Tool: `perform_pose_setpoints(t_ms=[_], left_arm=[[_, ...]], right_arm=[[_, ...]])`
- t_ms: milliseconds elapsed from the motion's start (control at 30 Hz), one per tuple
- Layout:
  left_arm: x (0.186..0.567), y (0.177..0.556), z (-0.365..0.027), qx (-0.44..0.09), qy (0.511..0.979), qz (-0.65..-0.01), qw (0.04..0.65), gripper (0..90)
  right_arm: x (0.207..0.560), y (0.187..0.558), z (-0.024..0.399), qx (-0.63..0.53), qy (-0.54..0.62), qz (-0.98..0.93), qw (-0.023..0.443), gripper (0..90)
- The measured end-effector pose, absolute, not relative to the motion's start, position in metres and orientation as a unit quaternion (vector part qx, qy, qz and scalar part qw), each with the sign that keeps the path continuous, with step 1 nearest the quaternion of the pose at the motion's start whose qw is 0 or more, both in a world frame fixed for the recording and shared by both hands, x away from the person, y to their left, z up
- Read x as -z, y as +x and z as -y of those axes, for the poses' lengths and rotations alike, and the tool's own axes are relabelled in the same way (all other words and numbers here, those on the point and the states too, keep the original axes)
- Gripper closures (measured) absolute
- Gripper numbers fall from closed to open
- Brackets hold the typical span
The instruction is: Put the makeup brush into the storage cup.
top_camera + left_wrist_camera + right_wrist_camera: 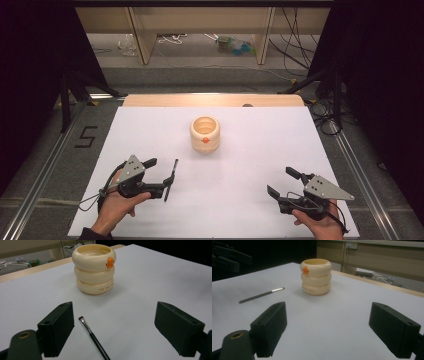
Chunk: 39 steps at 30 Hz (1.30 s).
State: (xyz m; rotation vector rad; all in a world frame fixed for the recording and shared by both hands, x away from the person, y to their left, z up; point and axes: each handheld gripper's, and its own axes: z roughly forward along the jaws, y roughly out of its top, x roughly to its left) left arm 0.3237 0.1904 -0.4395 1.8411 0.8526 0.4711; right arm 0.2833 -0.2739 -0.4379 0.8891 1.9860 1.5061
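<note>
A cream cup made of three stacked rings, with a small orange knob on its side, stands upright on the white table sheet, back of centre. A thin black brush lies flat on the sheet at front left. My left gripper is open just left of the brush. In the left gripper view the brush lies between the jaws, nearer the left one, bristles toward the cup, and the gripper holds nothing. My right gripper is open at front right. In its own view the gripper is empty, facing the cup and the brush.
A bare wooden strip edges the table's far side. Beyond it, wooden furniture legs, cables and small clutter sit on the floor. Dark curtains and stand legs flank both sides. A "5" mark is on the floor at left.
</note>
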Motion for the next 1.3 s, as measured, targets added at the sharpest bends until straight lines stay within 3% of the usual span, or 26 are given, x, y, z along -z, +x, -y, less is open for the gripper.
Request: perform_pose_setpoints(t_ms=[1300], left_arm=[[0.437, 0.359, -0.164, -0.159, 0.861, -0.331, 0.352, 17.8]], right_arm=[[0.438, 0.282, 0.273, -0.544, 0.33, -0.733, 0.24, 16.0]])
